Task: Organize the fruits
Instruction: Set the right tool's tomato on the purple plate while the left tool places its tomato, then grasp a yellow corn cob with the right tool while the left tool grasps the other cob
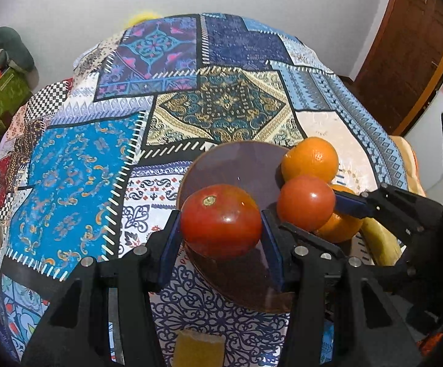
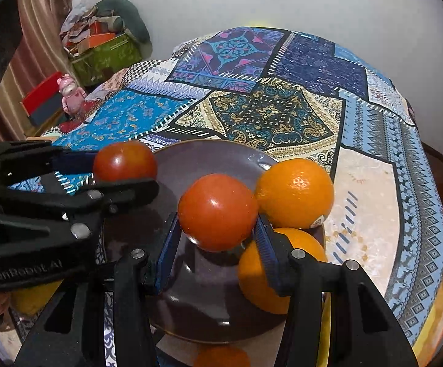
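Note:
My left gripper [image 1: 221,223] is shut on a red tomato [image 1: 220,220], held over the near left part of a dark purple plate [image 1: 236,162]. My right gripper [image 2: 216,235] is shut on a second, more orange tomato [image 2: 217,212] above the same plate [image 2: 209,159]. Two oranges rest on the plate's right side: one [image 2: 294,192] farther off, one [image 2: 267,275] nearer, partly behind my right finger. In the right wrist view the left gripper [image 2: 120,172] with its tomato [image 2: 125,160] shows at the left. The right gripper [image 1: 310,211] with its tomato [image 1: 305,202] appears in the left wrist view.
A patchwork cloth [image 1: 215,107] covers the table. A yellow banana [image 1: 380,244] lies right of the plate, and another orange fruit [image 2: 221,356] peeks out below its near rim. Boxes and a cushion [image 2: 108,46] are piled by the wall at the left, near a pink toy [image 2: 70,94].

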Demonstrator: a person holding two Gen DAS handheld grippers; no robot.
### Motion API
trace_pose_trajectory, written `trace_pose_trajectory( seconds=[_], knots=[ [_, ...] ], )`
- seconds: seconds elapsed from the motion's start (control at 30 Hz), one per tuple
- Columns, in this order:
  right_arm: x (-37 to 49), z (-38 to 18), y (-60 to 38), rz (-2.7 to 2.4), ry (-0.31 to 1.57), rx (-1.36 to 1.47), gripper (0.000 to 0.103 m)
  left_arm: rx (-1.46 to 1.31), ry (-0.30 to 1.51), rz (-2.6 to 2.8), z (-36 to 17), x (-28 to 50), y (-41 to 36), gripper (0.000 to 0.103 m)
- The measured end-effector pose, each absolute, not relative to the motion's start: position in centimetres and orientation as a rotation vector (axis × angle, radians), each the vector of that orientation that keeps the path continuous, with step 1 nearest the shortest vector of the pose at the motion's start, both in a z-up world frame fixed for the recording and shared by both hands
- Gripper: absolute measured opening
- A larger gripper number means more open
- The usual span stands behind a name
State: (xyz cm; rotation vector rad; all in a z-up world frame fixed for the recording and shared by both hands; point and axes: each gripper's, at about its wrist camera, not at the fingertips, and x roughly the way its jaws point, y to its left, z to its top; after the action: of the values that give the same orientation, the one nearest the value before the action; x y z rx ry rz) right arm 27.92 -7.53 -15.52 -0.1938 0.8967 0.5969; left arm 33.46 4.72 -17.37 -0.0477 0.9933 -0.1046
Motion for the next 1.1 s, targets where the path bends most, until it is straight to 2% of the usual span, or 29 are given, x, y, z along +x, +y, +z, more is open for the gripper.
trace_pose_trajectory(
  seconds=[0.33,0.6,0.73,1.1],
  knots=[
    [27.8,-15.5,-7.3,0.589,0.88,-0.218,0.046,-0.071,1.025,-0.133,-18.2,33.9,4.4,0.05],
    [27.2,-14.6,-8.1,0.589,0.862,-0.203,0.047,0.006,0.965,-0.131,-16.4,33.0,3.3,0.052],
    [26.5,-13.8,-8.9,0.581,0.842,-0.193,0.051,-0.002,0.948,-0.127,-15.5,32.3,3.6,0.052],
    [23.7,-11.0,-12.5,0.534,0.795,-0.132,0.055,0.003,0.882,-0.089,-12.3,27.5,4.9,0.054]
  ],
)
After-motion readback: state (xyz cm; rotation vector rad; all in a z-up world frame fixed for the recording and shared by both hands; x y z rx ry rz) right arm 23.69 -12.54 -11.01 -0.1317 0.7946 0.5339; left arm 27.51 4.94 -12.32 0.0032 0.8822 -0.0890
